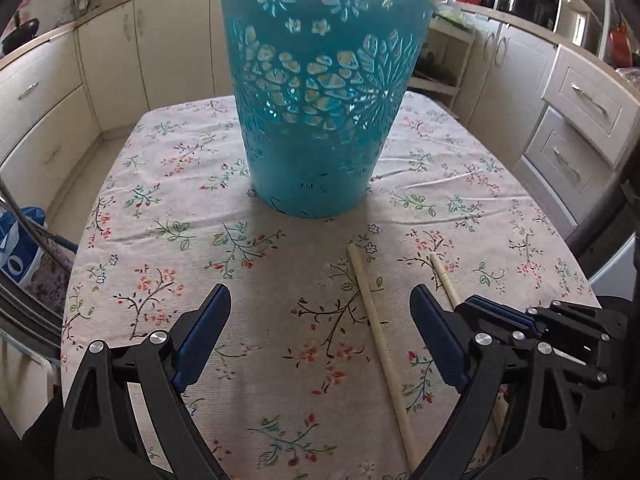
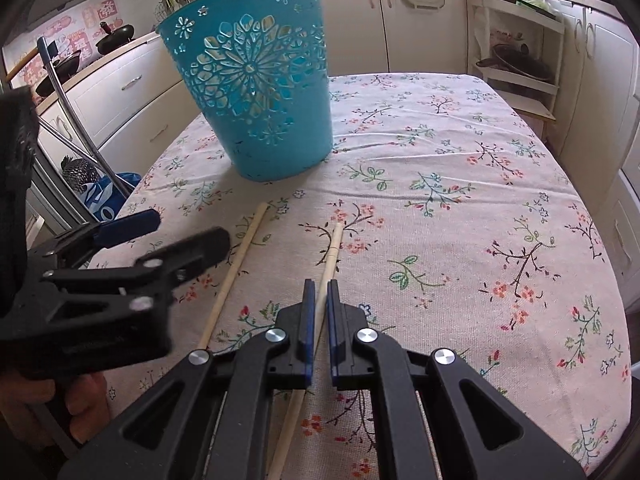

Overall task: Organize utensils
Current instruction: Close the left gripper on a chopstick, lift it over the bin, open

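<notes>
A teal cut-out basket (image 1: 320, 92) stands upright on the floral tablecloth (image 1: 160, 208); it also shows in the right wrist view (image 2: 260, 80). Two pale wooden chopsticks lie on the cloth in front of it. My left gripper (image 1: 320, 312) is open, with one chopstick (image 1: 380, 340) lying between its fingers. My right gripper (image 2: 318, 300) is nearly closed around the other chopstick (image 2: 332, 252), which still lies on the cloth; that chopstick's tip shows in the left wrist view (image 1: 442, 276). The left gripper (image 2: 188, 228) shows beside the first chopstick (image 2: 240, 256).
Cream kitchen cabinets (image 1: 580, 112) surround the table on all sides. A blue bag (image 2: 108, 196) and a metal chair frame (image 2: 72, 112) stand off the table's left edge. A white shelf rack (image 2: 520, 60) stands behind the far right corner.
</notes>
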{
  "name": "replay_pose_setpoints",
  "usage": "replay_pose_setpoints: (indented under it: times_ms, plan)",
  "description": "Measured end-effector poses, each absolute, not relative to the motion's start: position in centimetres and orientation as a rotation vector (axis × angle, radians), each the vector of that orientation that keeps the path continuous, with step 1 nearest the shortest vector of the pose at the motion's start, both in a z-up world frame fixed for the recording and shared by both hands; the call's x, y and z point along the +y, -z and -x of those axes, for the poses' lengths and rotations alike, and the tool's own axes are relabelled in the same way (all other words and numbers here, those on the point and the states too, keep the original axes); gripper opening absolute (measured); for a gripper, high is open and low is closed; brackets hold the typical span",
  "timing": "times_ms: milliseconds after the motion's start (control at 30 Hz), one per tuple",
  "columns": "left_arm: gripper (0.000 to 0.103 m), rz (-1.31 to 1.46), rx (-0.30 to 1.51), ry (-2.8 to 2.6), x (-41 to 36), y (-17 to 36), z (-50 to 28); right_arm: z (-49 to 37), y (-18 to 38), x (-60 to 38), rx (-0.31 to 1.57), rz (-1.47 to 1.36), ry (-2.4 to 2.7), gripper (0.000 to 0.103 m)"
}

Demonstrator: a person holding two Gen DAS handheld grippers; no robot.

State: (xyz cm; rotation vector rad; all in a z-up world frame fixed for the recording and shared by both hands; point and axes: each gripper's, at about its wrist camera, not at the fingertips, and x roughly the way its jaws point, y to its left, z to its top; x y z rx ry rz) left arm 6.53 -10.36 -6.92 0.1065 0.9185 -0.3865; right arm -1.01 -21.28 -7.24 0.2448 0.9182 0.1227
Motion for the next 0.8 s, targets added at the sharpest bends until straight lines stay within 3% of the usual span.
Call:
replay_pose_setpoints:
  times_ms: [300,400,467,567,800]
  plan:
    - [0.06,-0.164,0.971,0.377,-11.9,7.9,-7.2,1.1,7.4,-22.3,0.909,-0.294,-0.129,0.007]
    - [0.037,-0.173,0.955,0.385,-12.3,7.8,-6.9,1.3,7.5,-22.3,0.907,-0.301,-0.135,0.007]
    - [0.011,-0.163,0.953,0.404,-12.4,7.7,-6.9,1.3,7.6,-22.7,0.906,-0.307,-0.139,0.007]
    - [0.005,-0.152,0.956,0.425,-12.7,7.8,-6.9,1.2,7.7,-22.8,0.903,-0.308,-0.141,0.007]
    - [0.004,-0.042,0.963,0.463,-10.7,6.6,-6.4,1.2,7.7,-22.8,0.899,-0.32,-0.149,0.01]
